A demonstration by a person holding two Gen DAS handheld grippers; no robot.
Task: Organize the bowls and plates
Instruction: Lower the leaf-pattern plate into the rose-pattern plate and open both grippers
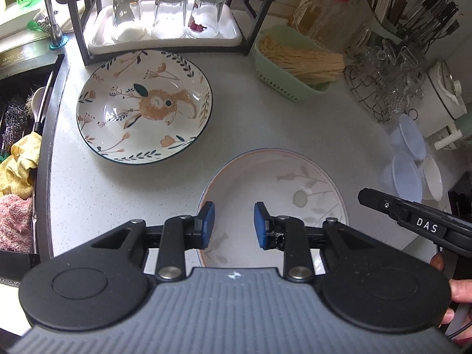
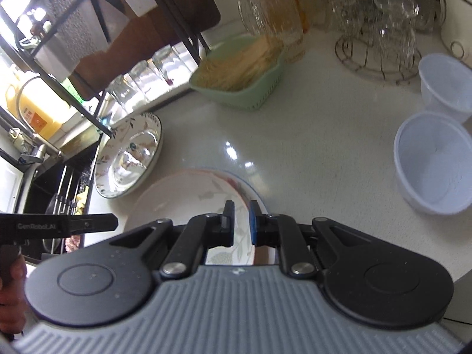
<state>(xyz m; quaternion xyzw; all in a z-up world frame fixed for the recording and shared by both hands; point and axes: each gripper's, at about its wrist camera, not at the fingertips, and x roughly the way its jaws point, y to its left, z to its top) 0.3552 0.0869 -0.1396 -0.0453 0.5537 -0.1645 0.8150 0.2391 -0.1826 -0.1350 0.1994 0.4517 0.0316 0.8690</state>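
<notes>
A pale plate with grey leaves (image 1: 295, 183) lies on the white counter in front of me; it also shows in the right wrist view (image 2: 183, 197). My left gripper (image 1: 233, 225) is open, hovering over the plate's near left rim. My right gripper (image 2: 242, 224) is shut on this plate's right rim, pads on either side of it. A rabbit-pattern plate (image 1: 144, 106) lies further left near the rack, also visible in the right wrist view (image 2: 129, 162). Clear plastic bowls (image 2: 433, 162) stand at the right.
A dark rack with a white tray and three upturned glasses (image 1: 171, 14) stands behind the rabbit plate. A green basket of noodles (image 1: 295, 62), a wire glass holder (image 1: 383, 88) and jars crowd the back right. The sink (image 1: 20, 147) with cloths lies left.
</notes>
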